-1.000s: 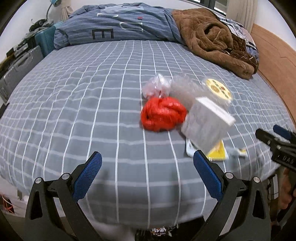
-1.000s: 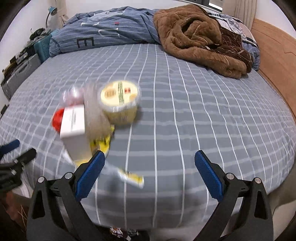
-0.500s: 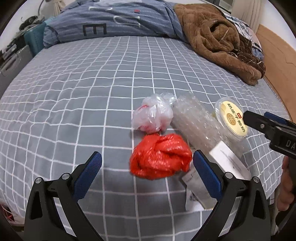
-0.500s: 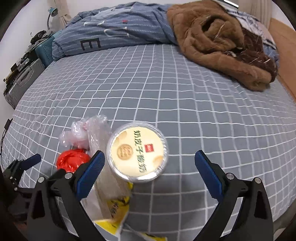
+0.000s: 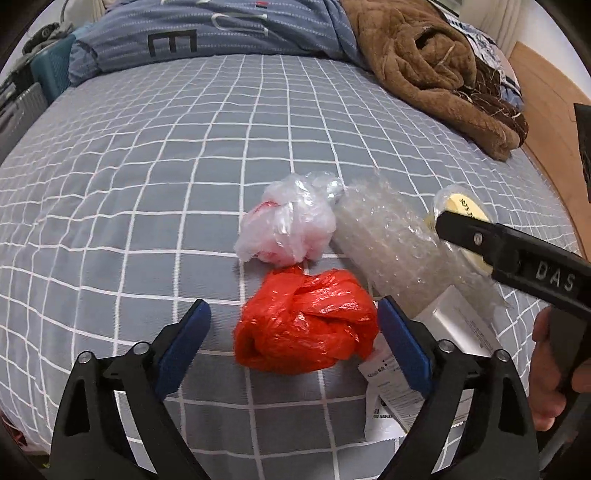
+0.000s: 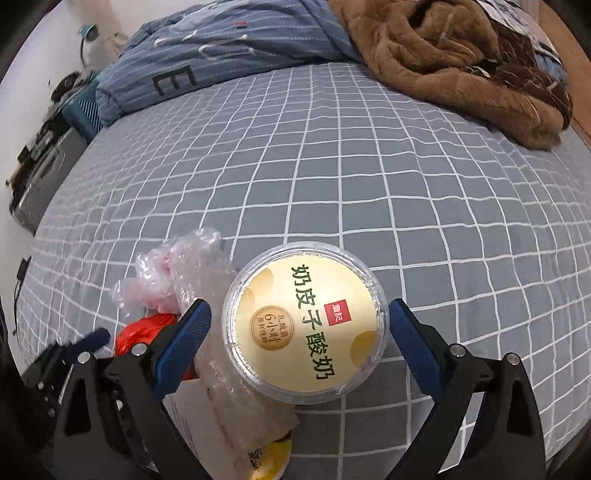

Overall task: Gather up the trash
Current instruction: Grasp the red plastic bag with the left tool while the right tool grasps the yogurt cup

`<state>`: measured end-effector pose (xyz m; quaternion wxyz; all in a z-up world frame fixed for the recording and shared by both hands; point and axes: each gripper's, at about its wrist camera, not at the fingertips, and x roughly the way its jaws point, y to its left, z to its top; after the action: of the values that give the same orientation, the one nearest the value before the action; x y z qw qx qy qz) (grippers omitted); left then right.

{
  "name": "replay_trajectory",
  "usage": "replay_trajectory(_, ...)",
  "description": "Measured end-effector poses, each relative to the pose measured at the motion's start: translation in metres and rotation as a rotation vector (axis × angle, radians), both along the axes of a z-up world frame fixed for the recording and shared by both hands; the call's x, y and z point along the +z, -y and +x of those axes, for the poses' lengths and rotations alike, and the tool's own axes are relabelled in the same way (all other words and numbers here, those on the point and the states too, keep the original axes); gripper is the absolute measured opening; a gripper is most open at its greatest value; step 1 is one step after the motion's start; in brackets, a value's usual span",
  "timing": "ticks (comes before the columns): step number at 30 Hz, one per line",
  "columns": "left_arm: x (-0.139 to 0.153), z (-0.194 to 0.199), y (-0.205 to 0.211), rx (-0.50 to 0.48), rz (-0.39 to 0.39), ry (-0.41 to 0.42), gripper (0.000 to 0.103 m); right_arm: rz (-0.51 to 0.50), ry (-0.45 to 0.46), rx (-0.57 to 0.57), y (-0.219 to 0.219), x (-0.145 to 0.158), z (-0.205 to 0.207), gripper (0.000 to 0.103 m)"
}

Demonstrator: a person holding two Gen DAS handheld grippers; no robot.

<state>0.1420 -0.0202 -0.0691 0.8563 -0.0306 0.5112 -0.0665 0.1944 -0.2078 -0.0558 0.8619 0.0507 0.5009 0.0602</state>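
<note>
A pile of trash lies on the grey checked bed. My left gripper [image 5: 293, 334] is open, its blue pads on either side of a crumpled red plastic bag [image 5: 306, 328]. Behind it lie a clear plastic bag [image 5: 288, 225] and a roll of bubble wrap [image 5: 391, 240]. My right gripper [image 6: 297, 334] is open around a round yoghurt cup [image 6: 306, 328] with a yellow lid. The cup also shows in the left wrist view [image 5: 461, 218], partly behind the right gripper's finger. A white box [image 5: 461, 328] and paper wrappers [image 5: 391, 398] lie by the bed's front edge.
A brown fleece blanket [image 5: 436, 70] is heaped at the far right of the bed. A blue striped duvet [image 5: 221, 33] lies along the far edge. Cases and clutter [image 6: 48, 155] stand beside the bed at the left. Wooden floor [image 5: 543, 96] shows at the right.
Both grippers have moved forward and down over the bed. The left now straddles the red bag and the right straddles the yoghurt cup. Both stay open.
</note>
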Motion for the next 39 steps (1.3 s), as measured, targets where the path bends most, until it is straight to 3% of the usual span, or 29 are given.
replay_trajectory(4, -0.008, 0.004, -0.002, 0.009, -0.034, -0.027, 0.082, 0.000, -0.022, -0.001, 0.000, -0.009, 0.004, 0.086)
replay_trajectory(19, -0.012, 0.003, -0.007, -0.003, -0.062, -0.025, 0.045, 0.064, 0.012, -0.036, 0.016, -0.001, -0.005, 0.084)
replay_trajectory(30, -0.013, -0.002, 0.002, -0.007, -0.016, -0.014, 0.037, 0.027, 0.053, -0.062, 0.033, 0.017, -0.026, 0.084)
replay_trajectory(39, 0.012, -0.015, 0.003, 0.013, 0.031, 0.054, 0.037, -0.022, 0.090, -0.074, 0.038, 0.032, -0.045, 0.084)
